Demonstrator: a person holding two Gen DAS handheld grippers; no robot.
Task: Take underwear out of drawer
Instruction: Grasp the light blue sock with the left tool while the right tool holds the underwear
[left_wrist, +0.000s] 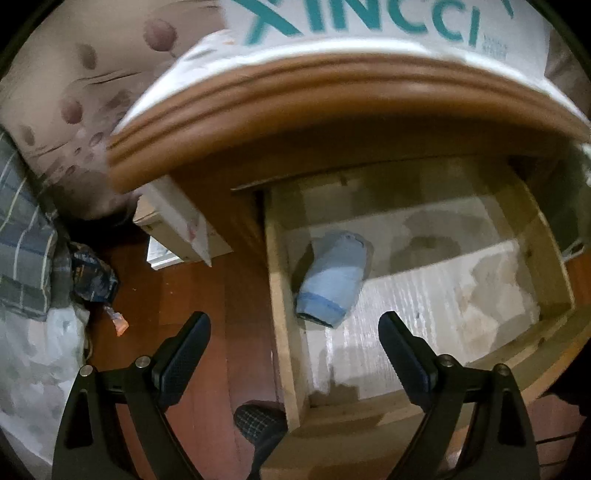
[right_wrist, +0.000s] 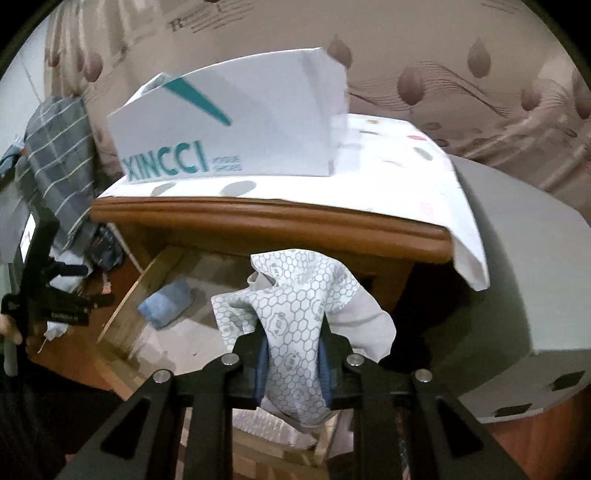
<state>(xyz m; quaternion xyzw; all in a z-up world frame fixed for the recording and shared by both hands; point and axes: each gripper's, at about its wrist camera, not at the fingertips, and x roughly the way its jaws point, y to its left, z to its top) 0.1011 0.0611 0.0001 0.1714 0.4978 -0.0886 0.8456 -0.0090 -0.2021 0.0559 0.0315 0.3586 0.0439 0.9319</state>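
A pale wooden drawer (left_wrist: 284, 325) stands pulled out of a brown nightstand (left_wrist: 332, 96). Inside it, by the left wall, lies a rolled light-blue piece of underwear (left_wrist: 332, 277), which also shows in the right wrist view as the blue underwear (right_wrist: 166, 302). My left gripper (left_wrist: 295, 325) hangs above the drawer's left wall with its jaws wide apart and nothing between them. My right gripper (right_wrist: 291, 332) is shut on white underwear with a grey honeycomb print (right_wrist: 295, 295), held up above the drawer (right_wrist: 122, 306). The left gripper (right_wrist: 55, 306) appears at that view's left edge.
A white box with teal lettering (right_wrist: 229, 125) sits on the cloth-covered nightstand top (right_wrist: 406, 177). A grey padded bed end (right_wrist: 517, 277) lies to the right. Plaid fabric (left_wrist: 22, 240), bags and a small white box (left_wrist: 184, 225) crowd the red-brown floor (left_wrist: 207, 295) left of the drawer.
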